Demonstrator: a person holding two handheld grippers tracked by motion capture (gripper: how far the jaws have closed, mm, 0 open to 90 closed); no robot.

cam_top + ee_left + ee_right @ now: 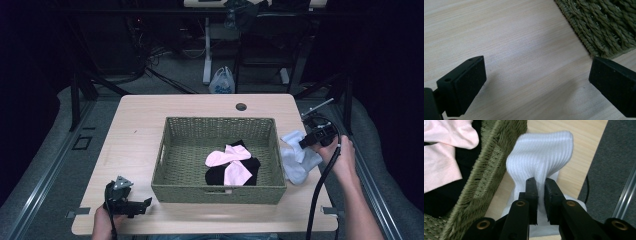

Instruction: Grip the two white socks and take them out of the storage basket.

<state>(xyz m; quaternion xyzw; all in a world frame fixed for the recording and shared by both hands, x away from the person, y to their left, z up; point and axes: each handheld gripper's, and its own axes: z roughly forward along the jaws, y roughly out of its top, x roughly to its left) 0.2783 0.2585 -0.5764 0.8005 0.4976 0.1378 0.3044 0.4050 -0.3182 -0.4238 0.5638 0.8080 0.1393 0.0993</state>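
This looks like a lab or a work room, not a home. The room is dark all around, and light falls on one pale wooden counter (140,125) in the middle. Grey carpet (45,190) covers the floor, with metal rails (40,170) running along both sides of the counter. Behind it, black cables (150,55) lie in loops on the floor near the white leg of another desk (206,50). A white plastic bag (222,81) sits on the floor there too. Black stands (75,95) rise beside the counter. A person's hand holds tongs (142,205) with a cable, like gear for a test.
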